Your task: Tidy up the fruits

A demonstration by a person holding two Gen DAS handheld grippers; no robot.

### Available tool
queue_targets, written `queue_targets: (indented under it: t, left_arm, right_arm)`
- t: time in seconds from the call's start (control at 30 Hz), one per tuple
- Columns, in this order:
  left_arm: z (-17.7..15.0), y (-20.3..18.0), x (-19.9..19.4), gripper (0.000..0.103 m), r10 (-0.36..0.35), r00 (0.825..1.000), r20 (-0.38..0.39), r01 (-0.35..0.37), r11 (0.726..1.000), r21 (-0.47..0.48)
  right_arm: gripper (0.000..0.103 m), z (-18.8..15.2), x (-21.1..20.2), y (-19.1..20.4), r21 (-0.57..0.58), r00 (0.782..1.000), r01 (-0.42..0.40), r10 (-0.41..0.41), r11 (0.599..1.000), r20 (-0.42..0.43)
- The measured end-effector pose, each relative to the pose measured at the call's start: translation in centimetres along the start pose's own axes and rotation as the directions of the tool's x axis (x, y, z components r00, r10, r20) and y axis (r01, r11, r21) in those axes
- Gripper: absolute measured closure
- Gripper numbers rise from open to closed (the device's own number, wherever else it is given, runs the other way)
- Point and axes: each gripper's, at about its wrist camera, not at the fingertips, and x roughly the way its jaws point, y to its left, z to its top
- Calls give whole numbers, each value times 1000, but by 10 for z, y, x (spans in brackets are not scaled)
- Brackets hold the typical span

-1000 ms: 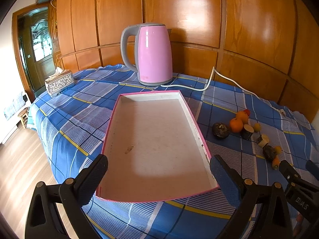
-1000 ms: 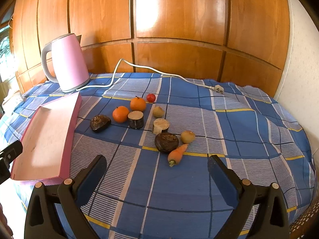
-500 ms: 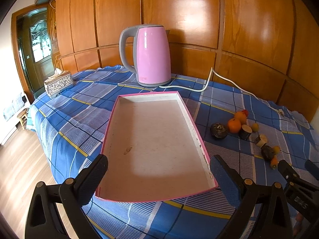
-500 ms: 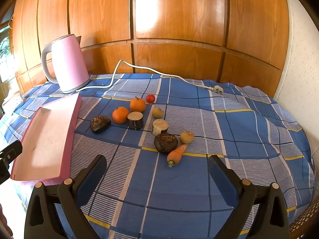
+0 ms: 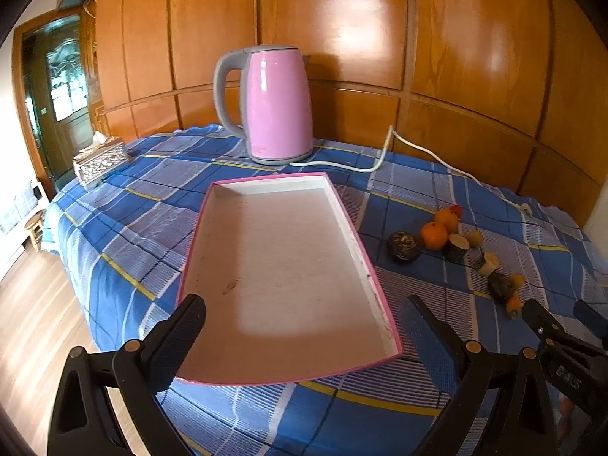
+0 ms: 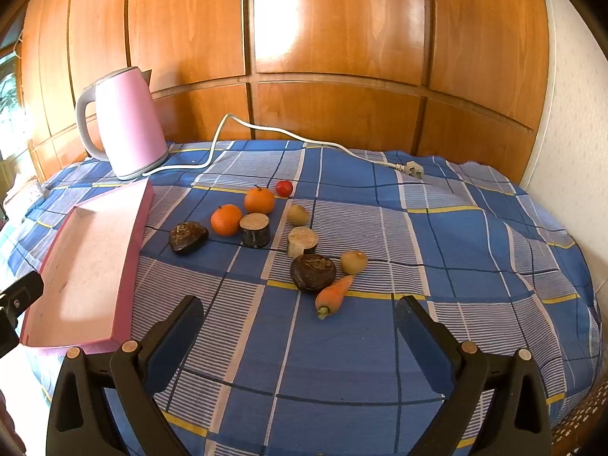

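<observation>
I hold both tongs wide, left gripper [image 5: 304, 326] over the tray [image 5: 374, 277], right gripper [image 6: 298, 323] before the carrot [image 6: 332, 293].

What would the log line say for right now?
left claw: open, over empty pink tray | right claw: open, facing fruits on cloth | nothing moved yet

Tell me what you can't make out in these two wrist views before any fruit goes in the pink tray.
- Pink tray, right wrist view: its left side is cut off by the frame edge.
- Carrot, left wrist view: too small and partly behind the right gripper.
- Tissue box, left wrist view: pattern too small to read.
- Dark round pieces: what kind of produce is unclear.
</observation>
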Motion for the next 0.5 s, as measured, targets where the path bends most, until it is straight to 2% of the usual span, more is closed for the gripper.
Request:
queue_targets:
  t: [0.07, 0.17, 0.23, 0.43, 0.5]
  left_arm:
    - [-1, -1, 2, 0, -69, 998, -9, 69, 998, 4]
    - [-1, -3, 7, 0, -220, 974, -57, 219, 975, -18]
    - [0, -10, 5, 0, -263, 963, -63, 262, 965, -22]
    - [-2, -26, 10, 0, -261, 960, -102, 268, 961, 66]
    - [-1, -31, 16, 0, -278, 953, -120, 290, 952, 95]
  right_arm:
    - [0, 1, 1, -5, 10, 1000, 3, -3, 1000, -3]
    - [0, 3, 5, -15, 30, 1000, 17, -17, 999, -6]
    - [0, 3, 9, -27, 62, 999, 37, -36, 997, -19]
    - [0, -4, 20, -75, 154, 990, 138, -130, 978, -61]
    - [0, -8, 24, -91, 177, 984, 170, -159, 969, -79]
